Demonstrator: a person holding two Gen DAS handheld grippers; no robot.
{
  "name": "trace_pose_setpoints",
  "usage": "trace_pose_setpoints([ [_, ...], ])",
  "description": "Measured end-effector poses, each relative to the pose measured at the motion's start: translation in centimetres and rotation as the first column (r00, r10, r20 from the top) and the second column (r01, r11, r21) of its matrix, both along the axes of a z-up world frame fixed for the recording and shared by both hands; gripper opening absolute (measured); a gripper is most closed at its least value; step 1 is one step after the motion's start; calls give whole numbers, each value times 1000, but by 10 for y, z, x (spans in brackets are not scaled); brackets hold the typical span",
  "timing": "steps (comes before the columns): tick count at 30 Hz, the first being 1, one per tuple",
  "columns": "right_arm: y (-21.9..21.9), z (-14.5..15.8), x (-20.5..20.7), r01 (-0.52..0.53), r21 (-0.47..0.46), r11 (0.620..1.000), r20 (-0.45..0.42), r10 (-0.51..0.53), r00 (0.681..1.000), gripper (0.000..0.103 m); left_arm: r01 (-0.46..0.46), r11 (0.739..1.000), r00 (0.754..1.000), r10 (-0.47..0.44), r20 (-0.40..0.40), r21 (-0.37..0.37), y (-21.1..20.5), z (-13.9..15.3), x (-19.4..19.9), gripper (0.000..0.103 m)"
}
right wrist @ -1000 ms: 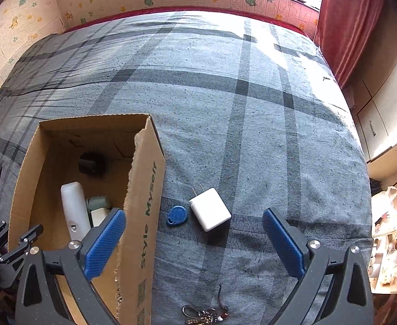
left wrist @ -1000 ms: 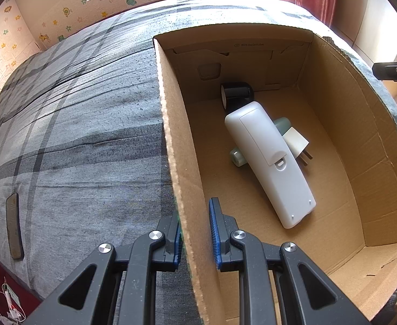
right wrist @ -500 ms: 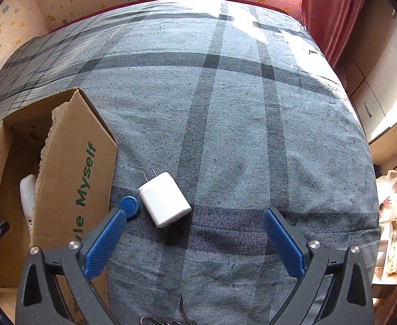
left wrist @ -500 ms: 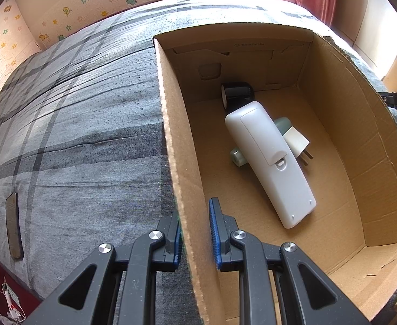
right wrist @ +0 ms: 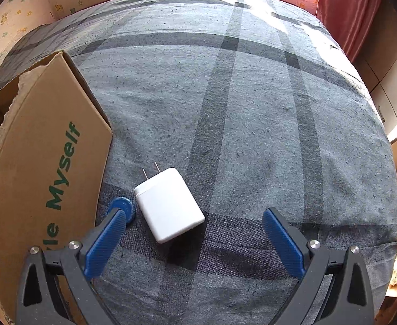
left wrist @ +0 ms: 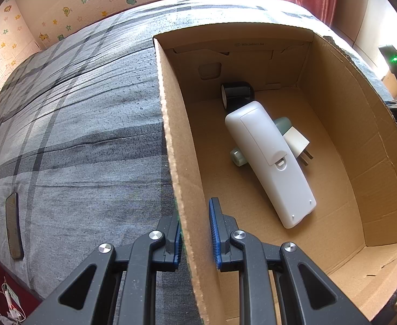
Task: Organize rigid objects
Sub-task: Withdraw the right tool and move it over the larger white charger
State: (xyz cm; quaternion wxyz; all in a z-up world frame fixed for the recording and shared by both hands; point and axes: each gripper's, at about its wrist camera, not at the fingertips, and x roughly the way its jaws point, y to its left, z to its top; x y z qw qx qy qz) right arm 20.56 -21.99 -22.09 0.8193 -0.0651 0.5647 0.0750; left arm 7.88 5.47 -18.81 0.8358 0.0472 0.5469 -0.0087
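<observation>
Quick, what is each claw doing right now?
Left claw: shut on the brown cardboard box wall.
Right claw: open, holding nothing, above the white square plug charger.

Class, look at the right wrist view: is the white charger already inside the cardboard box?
No. The charger lies on the bedspread beside the box, between the right gripper's open jaws.

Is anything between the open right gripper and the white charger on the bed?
Nothing visible. The right gripper has its jaws spread wide, and the white charger lies on bare blanket just ahead of them. The blue tag sits beside the charger, by the left jaw, not in the path.
</observation>
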Motion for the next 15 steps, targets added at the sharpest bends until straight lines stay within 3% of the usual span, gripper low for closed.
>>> trace_pose_setpoints([
  [5,5,-12,7,-14,-41,999,-23,13,1000,103,-1,1000,1000,1,0,1,0,0,0,19],
  [12,1,-18,13,12,38,999,-59,-10,998,101,1,1000,1000,-1,-1,8,-1,0,0,19],
  [15,3,-19,16,5,30,1000,-60,-3,998,91,2,1000,1000,-2,-1,9,-1,0,0,19],
])
